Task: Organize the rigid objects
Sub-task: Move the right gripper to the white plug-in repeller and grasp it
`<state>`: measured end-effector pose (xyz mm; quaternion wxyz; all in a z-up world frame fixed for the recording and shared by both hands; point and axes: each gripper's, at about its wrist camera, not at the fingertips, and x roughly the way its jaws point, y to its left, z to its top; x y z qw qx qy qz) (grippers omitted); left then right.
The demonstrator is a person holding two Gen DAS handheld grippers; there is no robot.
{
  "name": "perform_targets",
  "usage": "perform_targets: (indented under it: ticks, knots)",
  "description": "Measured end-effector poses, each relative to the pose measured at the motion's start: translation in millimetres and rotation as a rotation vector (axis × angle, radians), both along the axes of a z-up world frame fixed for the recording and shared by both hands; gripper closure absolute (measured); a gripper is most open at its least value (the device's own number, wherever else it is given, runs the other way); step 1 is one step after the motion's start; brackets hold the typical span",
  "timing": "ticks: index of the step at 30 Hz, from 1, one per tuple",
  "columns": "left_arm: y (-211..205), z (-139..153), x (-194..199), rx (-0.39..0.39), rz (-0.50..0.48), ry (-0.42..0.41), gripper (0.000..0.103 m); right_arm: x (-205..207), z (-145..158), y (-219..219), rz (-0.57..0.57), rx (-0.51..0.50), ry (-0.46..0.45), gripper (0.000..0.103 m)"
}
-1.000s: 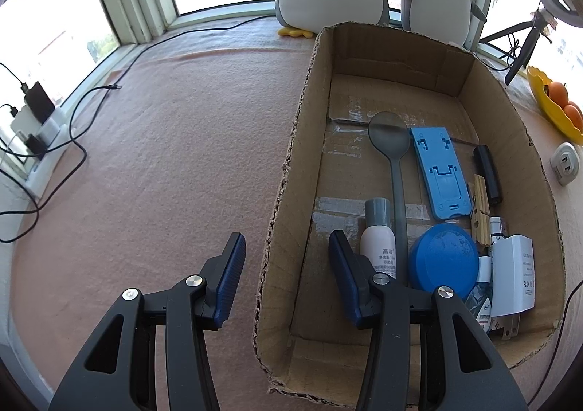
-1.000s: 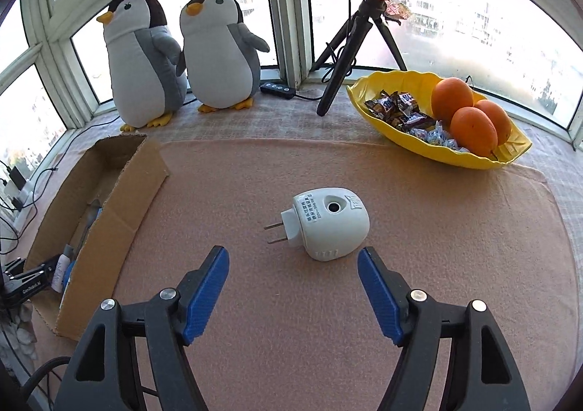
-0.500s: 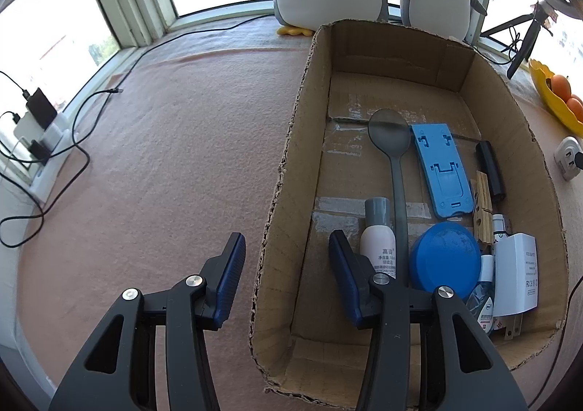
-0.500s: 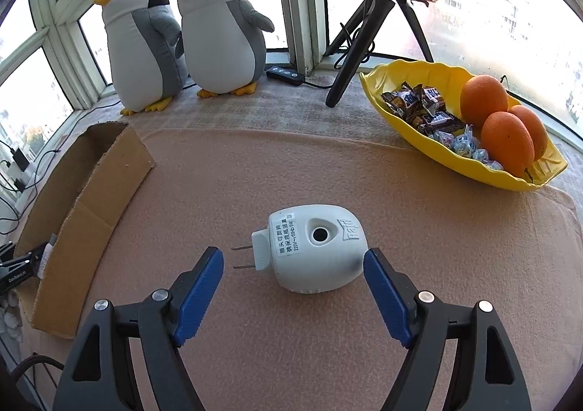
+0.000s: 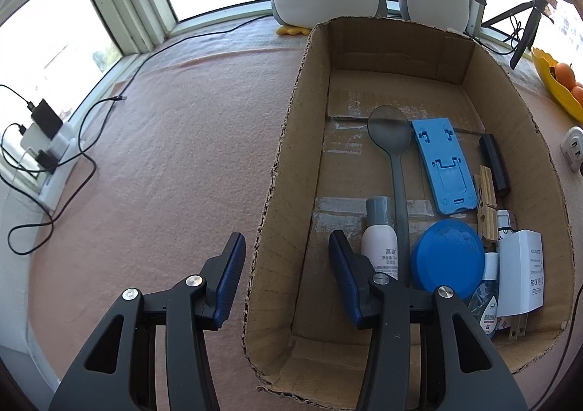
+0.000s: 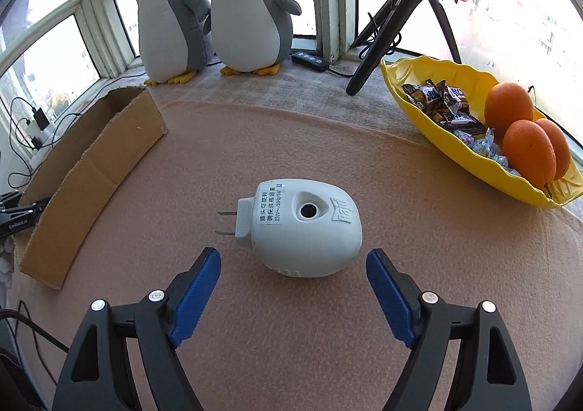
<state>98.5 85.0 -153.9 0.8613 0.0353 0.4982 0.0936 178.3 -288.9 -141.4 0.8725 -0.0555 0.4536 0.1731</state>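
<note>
Currently the right gripper [image 6: 293,265] is held wide apart just short of the white plug-in device [image 6: 302,229], nothing being gripped; the device's rounded end is seen between and slightly beyond the two blue fingertips [image 6: 204,272], untouched by either. The device is laid flat on the pinkish cloth [image 6: 328,331], its two metal prongs pointed toward the cardboard box [image 6: 87,170], from which it is well apart. On the opposite side of the device from the box, a yellow bowl [image 6: 430,108] of oranges [image 6: 528,148] and wrapped sweets is set. Two plush penguins [image 6: 247,14] are stood beyond the device by the window, with a black tripod [image 6: 386,35] near them.

The left gripper [image 5: 286,254] is likewise spread open and empty, placed astride the box's [image 5: 284,170] long near wall: one finger is seen outside the box, the other inside. Within the box, a white bottle [image 5: 379,247] with a grey cap is laid just beside the inner finger, with a grey spoon [image 5: 391,141] alongside it. Further inside, a blue round lid [image 5: 448,254], a blue folding stand [image 5: 444,163], a wooden clothespin [image 5: 486,203], a black cylinder [image 5: 493,163] and a white charger [image 5: 521,276] are gathered against the far wall of the box. The device [image 5: 574,148] is glimpsed outside that wall.
</note>
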Motion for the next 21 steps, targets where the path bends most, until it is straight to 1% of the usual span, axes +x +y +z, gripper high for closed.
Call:
perform_targets:
  ticks: [3, 5, 11, 16, 17, 20, 21]
  knots:
    - [-1, 1, 0, 0.005, 0.000, 0.005, 0.056, 5, -8, 6, 0.022, -0.021, -0.001, 0.024]
    - [-1, 1, 1, 0.008, 0.001, 0.007, 0.056, 7, -12, 11, 0.035, -0.054, -0.008, 0.024]
    - [-3, 1, 2, 0.015, 0.005, 0.011, 0.056, 15, -17, 13, 0.035, -0.103, -0.053, 0.024]
    - [-4, 1, 3, 0.023, 0.006, 0.012, 0.056, 20, -16, 13, 0.036, -0.099, -0.072, 0.025]
    - [-4, 1, 4, 0.025, 0.007, 0.012, 0.056, 20, -17, 14, 0.041, -0.102, -0.072, 0.025]
    - [-3, 1, 5, 0.026, 0.007, 0.013, 0.056, 20, -17, 15, 0.056, -0.090, -0.072, 0.034]
    - [-3, 1, 5, 0.026, 0.007, 0.013, 0.056, 20, -17, 15, 0.057, -0.088, -0.072, 0.034]
